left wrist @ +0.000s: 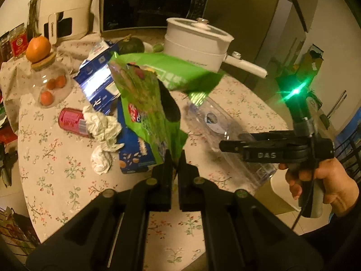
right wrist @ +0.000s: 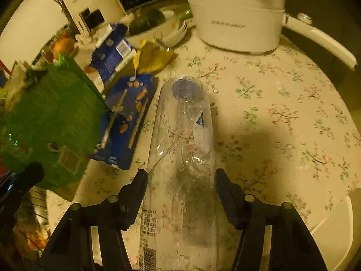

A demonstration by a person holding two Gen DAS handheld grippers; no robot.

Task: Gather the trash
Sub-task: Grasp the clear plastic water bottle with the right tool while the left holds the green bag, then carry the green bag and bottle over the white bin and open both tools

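Left gripper (left wrist: 173, 158) nearest, clenched tight on the bottom edge of a green snack bag (left wrist: 149, 97), which stands up off the table, top flap flopping toward the pot. Right gripper (right wrist: 181, 176) straddles a clear plastic bottle (right wrist: 182, 149) lying on the floral tablecloth (right wrist: 282, 103), cap end pointing away from the tool. Left finger (right wrist: 141, 180) looks to be touching the bottle wall; a sliver of gap shows at the right finger, so no firm pinch yet as far as I can tell. Just left of the bottle: blue cereal-bar box (right wrist: 130, 117). Beyond that, a second blue carton (right wrist: 112, 54) and a yellow wrapper (right wrist: 153, 58). Ahead of the left tool: crumpled tissue (left wrist: 101, 131) and a red can (left wrist: 72, 122) on its side, uncollected. White electric pot (right wrist: 237, 15) sits well past the bottle cap. Risks: the bottle is thin, round, wet inside, so a squeeze off its centreline likely rolls or squirts it out sideways into the box. Clamp too hard and it crumples and slips. The bag is held by one thin edge and could tear loose or swing into the right tool.
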